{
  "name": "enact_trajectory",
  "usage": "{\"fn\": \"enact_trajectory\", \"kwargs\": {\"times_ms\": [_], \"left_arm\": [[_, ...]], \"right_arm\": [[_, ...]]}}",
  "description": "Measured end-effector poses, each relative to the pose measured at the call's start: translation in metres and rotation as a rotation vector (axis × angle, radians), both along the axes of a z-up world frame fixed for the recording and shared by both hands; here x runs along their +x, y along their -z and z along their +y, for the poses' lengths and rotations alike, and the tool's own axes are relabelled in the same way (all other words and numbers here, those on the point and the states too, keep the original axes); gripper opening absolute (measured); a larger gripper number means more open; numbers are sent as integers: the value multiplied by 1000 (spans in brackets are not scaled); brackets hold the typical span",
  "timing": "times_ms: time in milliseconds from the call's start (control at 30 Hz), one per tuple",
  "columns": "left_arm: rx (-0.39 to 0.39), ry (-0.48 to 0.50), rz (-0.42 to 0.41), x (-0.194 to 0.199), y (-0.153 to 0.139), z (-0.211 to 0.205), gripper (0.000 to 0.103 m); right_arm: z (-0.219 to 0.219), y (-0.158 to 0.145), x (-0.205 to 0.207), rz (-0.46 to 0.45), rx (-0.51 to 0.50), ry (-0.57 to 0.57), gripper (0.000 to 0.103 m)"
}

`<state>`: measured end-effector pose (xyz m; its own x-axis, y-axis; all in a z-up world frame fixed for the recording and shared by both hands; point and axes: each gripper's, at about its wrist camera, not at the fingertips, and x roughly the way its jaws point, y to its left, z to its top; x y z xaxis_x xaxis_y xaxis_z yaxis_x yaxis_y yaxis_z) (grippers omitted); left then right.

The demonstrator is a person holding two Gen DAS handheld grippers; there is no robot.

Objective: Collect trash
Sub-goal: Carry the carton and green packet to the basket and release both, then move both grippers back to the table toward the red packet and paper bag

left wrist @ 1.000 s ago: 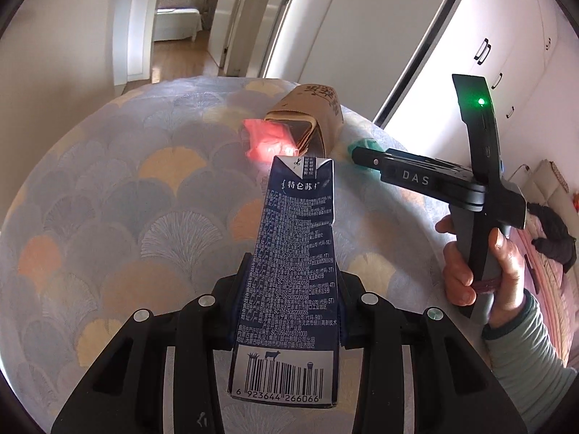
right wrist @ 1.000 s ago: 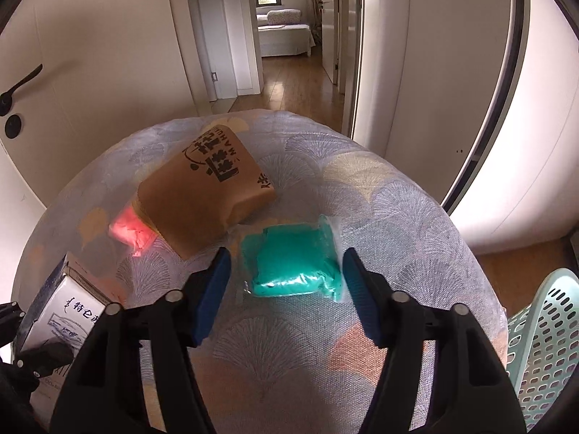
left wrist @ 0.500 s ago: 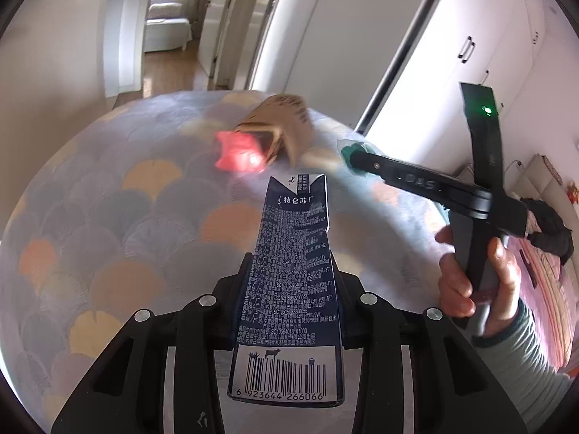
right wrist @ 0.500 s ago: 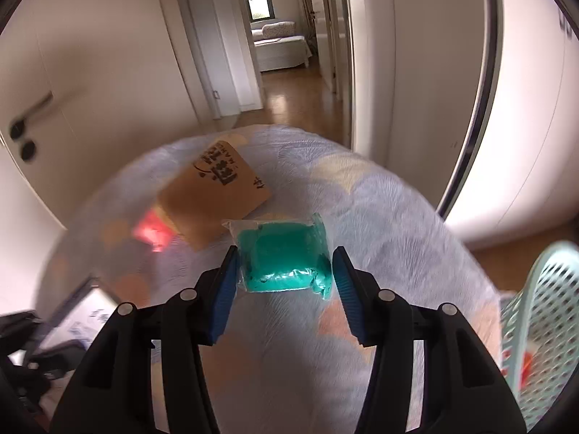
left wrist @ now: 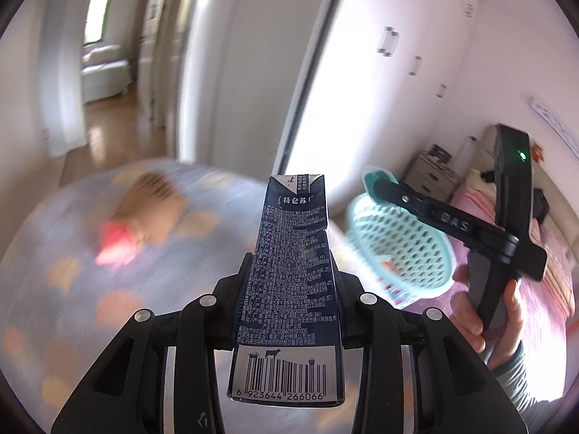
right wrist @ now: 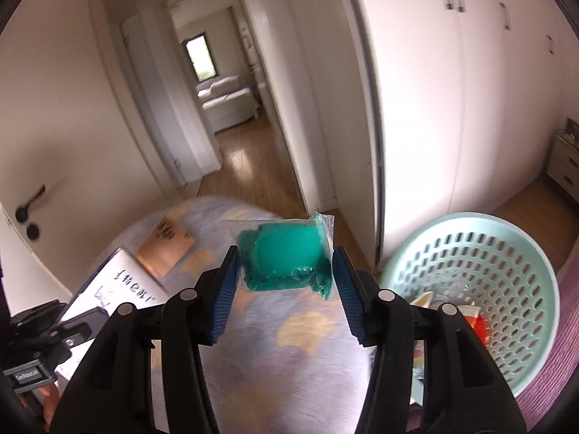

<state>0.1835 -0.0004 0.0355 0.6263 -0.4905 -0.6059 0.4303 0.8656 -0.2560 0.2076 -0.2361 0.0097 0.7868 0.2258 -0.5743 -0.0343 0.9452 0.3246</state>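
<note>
My left gripper (left wrist: pixel 291 278) is shut on a dark blue milk carton (left wrist: pixel 291 271) that sticks out forward, barcode end nearest the camera. My right gripper (right wrist: pixel 285 271) is shut on a clear packet of green stuff (right wrist: pixel 286 260), lifted off the round table (right wrist: pixel 289 358). In the left wrist view the right gripper (left wrist: pixel 376 188) hangs above the mint perforated basket (left wrist: pixel 401 249), held by a hand (left wrist: pixel 481 311). The carton (right wrist: pixel 119 289) and left gripper (right wrist: pixel 39 340) show at the lower left of the right wrist view.
A brown paper bag (left wrist: pixel 152 206) and a red wrapper (left wrist: pixel 114 246) lie on the patterned tablecloth (left wrist: pixel 72 307). The basket (right wrist: pixel 481 289) stands beside the table's right edge with some trash inside. White wardrobe doors (right wrist: pixel 452 108) rise behind; a hallway (right wrist: pixel 231 152) opens further back.
Both grippers rose and swung right toward the basket. The right gripper shut on the green packet and lifted it off the table. The carton stayed gripped.
</note>
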Motion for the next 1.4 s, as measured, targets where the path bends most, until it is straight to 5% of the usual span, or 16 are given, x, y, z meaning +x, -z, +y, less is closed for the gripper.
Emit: {"fn": "enact_trajectory", "kwargs": {"times_ms": [167, 367, 667, 733, 767, 800, 1067, 1400], "left_arm": [[-27, 125, -40, 8, -22, -65, 35], [-38, 241, -55, 20, -33, -143, 35], [-50, 265, -8, 57, -4, -223, 35], [-34, 242, 14, 69, 7, -234, 44], [-24, 235, 20, 72, 10, -239, 56], [-18, 233, 25, 74, 15, -241, 62], [-18, 205, 91, 72, 38, -217, 63], [-88, 99, 60, 42, 34, -122, 66]], "right_arm": [[-68, 0, -22, 2, 8, 177, 49], [-126, 36, -24, 144, 17, 333, 49], [-162, 87, -23, 279, 118, 408, 58], [-173, 89, -25, 277, 138, 424, 64], [-173, 89, -27, 276, 143, 428, 65], [-176, 90, -29, 274, 147, 430, 65], [-171, 84, -31, 244, 170, 402, 65], [-97, 59, -18, 163, 67, 256, 65]]}}
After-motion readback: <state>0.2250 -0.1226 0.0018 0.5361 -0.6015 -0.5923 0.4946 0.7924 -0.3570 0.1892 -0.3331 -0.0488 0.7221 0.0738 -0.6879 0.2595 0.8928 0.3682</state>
